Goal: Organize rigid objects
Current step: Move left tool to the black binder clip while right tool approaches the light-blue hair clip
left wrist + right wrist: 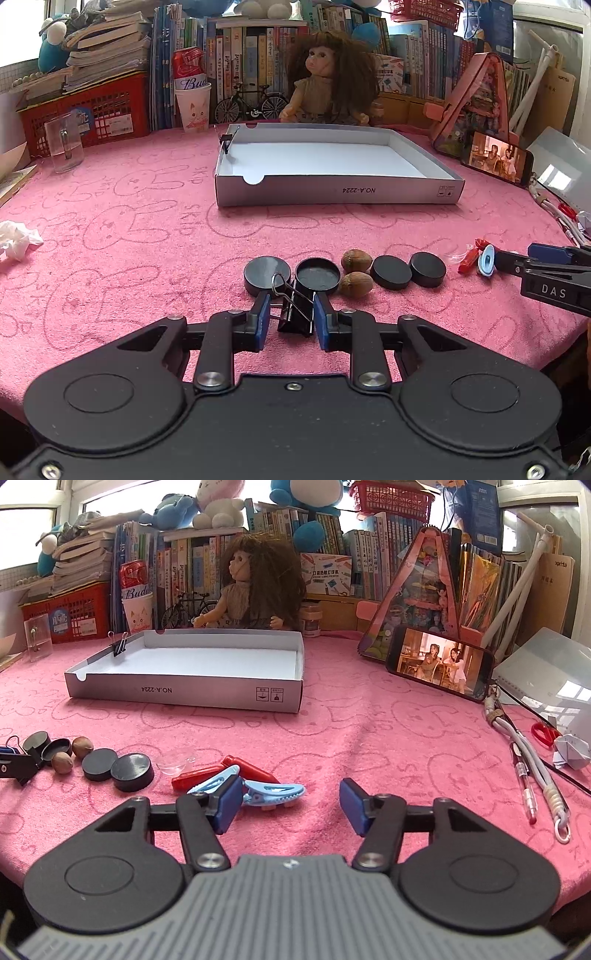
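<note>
My left gripper (291,319) is shut on a black binder clip (295,317), which stands on the pink cloth between the blue pads. Just beyond it lie several black round lids (267,275) and two brown nuts (356,260). In the right wrist view my right gripper (290,805) stands half open low over the cloth. A light blue hair clip (275,792) lies between its fingers, close to the left pad and clear of the right one. Red clips (195,775) and a second blue clip (218,779) lie to the left. A white box tray (332,192) carries another binder clip (226,142) on its left wall.
A phone (439,666) leans at the right. Pens, a cable (546,782) and red scissors (545,733) lie along the right edge. A glass mug (64,147) and a crumpled tissue (16,240) sit left. A doll (328,81), books and red baskets line the back.
</note>
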{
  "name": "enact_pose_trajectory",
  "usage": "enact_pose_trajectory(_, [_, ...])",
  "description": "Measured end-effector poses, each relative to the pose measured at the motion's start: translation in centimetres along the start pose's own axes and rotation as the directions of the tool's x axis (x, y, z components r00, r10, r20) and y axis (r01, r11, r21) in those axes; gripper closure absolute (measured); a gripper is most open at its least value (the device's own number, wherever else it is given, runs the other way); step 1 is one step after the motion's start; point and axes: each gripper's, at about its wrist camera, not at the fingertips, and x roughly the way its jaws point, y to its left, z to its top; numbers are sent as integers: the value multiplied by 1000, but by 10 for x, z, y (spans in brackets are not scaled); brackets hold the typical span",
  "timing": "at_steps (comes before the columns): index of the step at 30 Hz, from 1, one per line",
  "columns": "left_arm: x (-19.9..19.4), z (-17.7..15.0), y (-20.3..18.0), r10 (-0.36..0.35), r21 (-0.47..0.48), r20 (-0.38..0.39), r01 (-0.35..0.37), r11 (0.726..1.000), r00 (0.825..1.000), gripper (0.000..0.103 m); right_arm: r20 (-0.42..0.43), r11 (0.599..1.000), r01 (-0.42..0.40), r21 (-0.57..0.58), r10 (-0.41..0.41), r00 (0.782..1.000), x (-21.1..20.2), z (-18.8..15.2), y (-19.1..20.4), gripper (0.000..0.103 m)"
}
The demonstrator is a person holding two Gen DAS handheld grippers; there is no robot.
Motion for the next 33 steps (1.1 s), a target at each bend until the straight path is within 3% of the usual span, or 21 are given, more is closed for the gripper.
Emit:
enact_pose_trajectory(12, [-13,-8,14,40,51,-5,-39,998,999,70,-3,1000,8,-1,-8,1000,4,-3,-2,35])
enact_pose_trajectory(17, [-14,-8,24,71,31,-7,-71,997,997,66,-3,1000,7,1,-7,1000,4,-3,-3,34])
enact_pose_trajectory(25, [-10,-5,40,180,-12,-5,-180,984,984,65,-3,1000,7,-1,-7,1000,4,-3,-2,34])
enact_pose_trajectory(29, [-15,-3,41,146,-43,28,-145,989,989,65,-3,1000,7,-1,-7,1000,4,-3,-2,34])
enact_pose_trajectory(33, [-15,-3,30,115,-10,51,-114,993,992,60,0,1000,2,-6,-2,1000,4,-4,-3,34])
